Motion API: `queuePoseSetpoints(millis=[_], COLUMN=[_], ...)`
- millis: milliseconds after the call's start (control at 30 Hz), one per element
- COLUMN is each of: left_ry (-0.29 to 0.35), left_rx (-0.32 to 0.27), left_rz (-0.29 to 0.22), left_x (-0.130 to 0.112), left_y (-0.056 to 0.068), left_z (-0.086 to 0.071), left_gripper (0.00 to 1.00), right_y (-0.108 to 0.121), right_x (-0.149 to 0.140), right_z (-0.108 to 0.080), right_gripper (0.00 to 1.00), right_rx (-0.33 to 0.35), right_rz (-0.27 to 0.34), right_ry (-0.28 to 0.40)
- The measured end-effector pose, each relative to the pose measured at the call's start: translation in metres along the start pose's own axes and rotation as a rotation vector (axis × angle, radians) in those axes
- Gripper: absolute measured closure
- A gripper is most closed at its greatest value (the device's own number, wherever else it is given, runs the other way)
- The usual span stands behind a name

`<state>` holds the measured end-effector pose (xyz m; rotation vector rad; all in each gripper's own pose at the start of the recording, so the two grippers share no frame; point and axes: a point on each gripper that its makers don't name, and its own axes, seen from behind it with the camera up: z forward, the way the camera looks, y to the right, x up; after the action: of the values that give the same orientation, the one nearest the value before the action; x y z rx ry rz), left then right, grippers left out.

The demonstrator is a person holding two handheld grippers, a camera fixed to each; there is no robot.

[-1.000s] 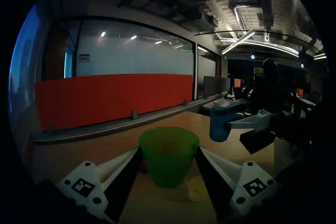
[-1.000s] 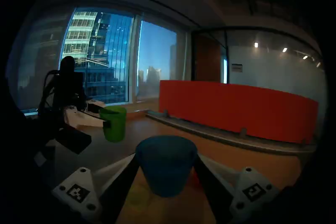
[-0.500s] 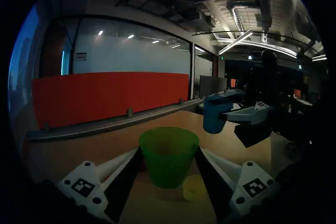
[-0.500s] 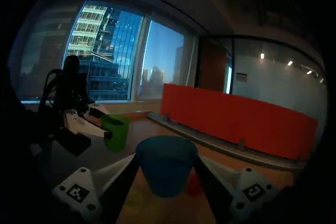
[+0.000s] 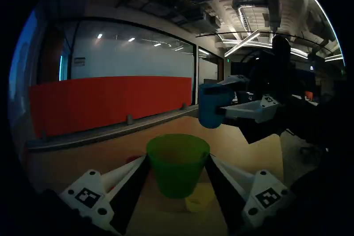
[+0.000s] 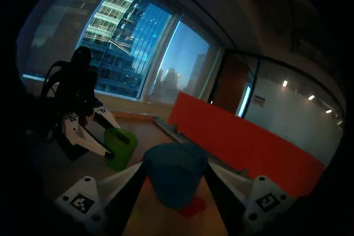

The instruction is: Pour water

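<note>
My left gripper (image 5: 178,167) is shut on a green cup (image 5: 178,164), held upright above the wooden table (image 5: 239,141). Up and to the right in the left gripper view, the right gripper (image 5: 212,107) carries a blue cup (image 5: 210,105) higher than the green one. In the right gripper view my right gripper (image 6: 175,178) is shut on that blue cup (image 6: 175,179), and the whole view is tilted. Lower left there, the left gripper (image 6: 116,147) holds the green cup (image 6: 118,148). I cannot see whether either cup holds water.
A yellow disc (image 5: 199,197) and a red disc (image 5: 131,160) lie on the table under the cups; the red disc (image 6: 191,207) also shows below the blue cup. An orange partition (image 5: 110,101) and a rail run along the table's far edge. Big windows (image 6: 128,59) are behind.
The right gripper has lifted the blue cup and brought it closer to the green cup, and has begun to tilt. The left gripper has held the green cup nearly still.
</note>
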<state>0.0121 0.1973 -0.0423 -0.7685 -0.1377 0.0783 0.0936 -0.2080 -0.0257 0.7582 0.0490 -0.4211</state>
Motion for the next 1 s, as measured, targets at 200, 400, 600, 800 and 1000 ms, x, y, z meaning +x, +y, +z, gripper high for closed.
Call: queuePoseSetpoints(millis=[200,400,600,800,1000], left_ry=[0.003,0.009,0.014,0.02,0.024], left_rx=[-0.017,-0.028,-0.032,-0.04,-0.047], left_rz=[-0.003,-0.009,-0.001,0.001,0.008], left_x=[0.0,0.002,0.004,0.007,0.01], left_y=[0.007,0.012,0.016,0.021,0.025], left_z=[0.001,-0.001,-0.002,-0.003,-0.003], left_gripper=[0.15,0.15,0.15,0.15,0.15], right_y=[0.004,0.009,0.015,0.016,0.016], right_x=[0.016,0.034,0.052,0.067,0.078], right_z=[0.008,0.014,0.021,0.029,0.038], right_gripper=[0.1,0.1,0.1,0.1,0.1], right_rx=[-0.008,-0.012,-0.025,-0.032,-0.038], right_rz=[-0.097,-0.187,-0.313,-0.42,-0.498], right_ry=[0.007,0.021,0.035,0.044,0.05])
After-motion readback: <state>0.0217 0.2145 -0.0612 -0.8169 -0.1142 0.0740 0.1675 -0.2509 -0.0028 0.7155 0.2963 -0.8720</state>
